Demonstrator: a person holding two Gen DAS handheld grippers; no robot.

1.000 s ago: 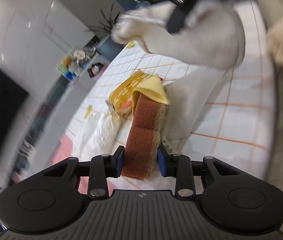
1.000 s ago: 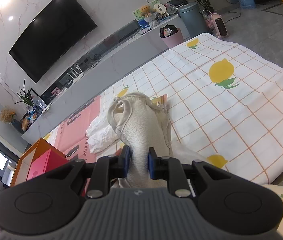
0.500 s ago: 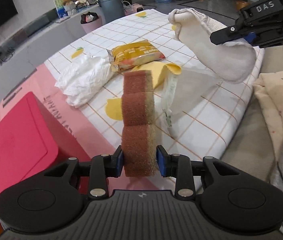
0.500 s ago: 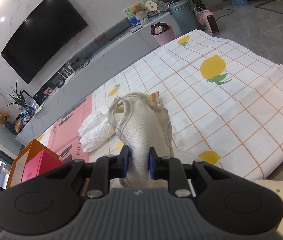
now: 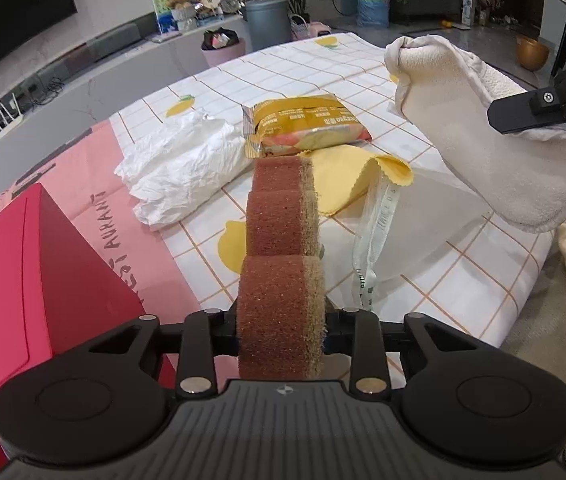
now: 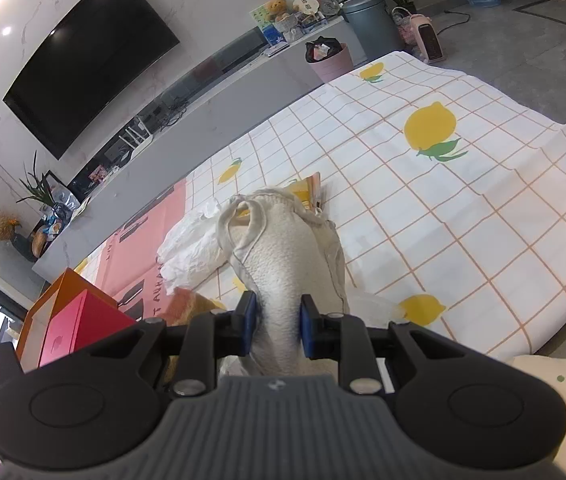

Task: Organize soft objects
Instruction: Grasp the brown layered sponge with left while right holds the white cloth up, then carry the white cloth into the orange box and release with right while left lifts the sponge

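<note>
Left wrist, coarse brown sponge (image 5: 281,276) clamped, fleecy cream, perhaps slipper (image 6: 283,264), pinched.

The surface (image 5: 483,280) wears a white checked cloth (image 6: 463,208) printed with yellow lemons, and a pink printed sheet (image 5: 95,216) lies over its left part. On the cloth rest a crumpled white plastic bag (image 5: 179,168), a yellow snack packet (image 5: 303,124) just beside it, a folded yellow cloth (image 5: 347,180) touching the packet's near edge, and a clear zip bag (image 5: 423,232) nearest the front edge. A red box (image 5: 23,280) stands at the pink sheet's left side.
</note>
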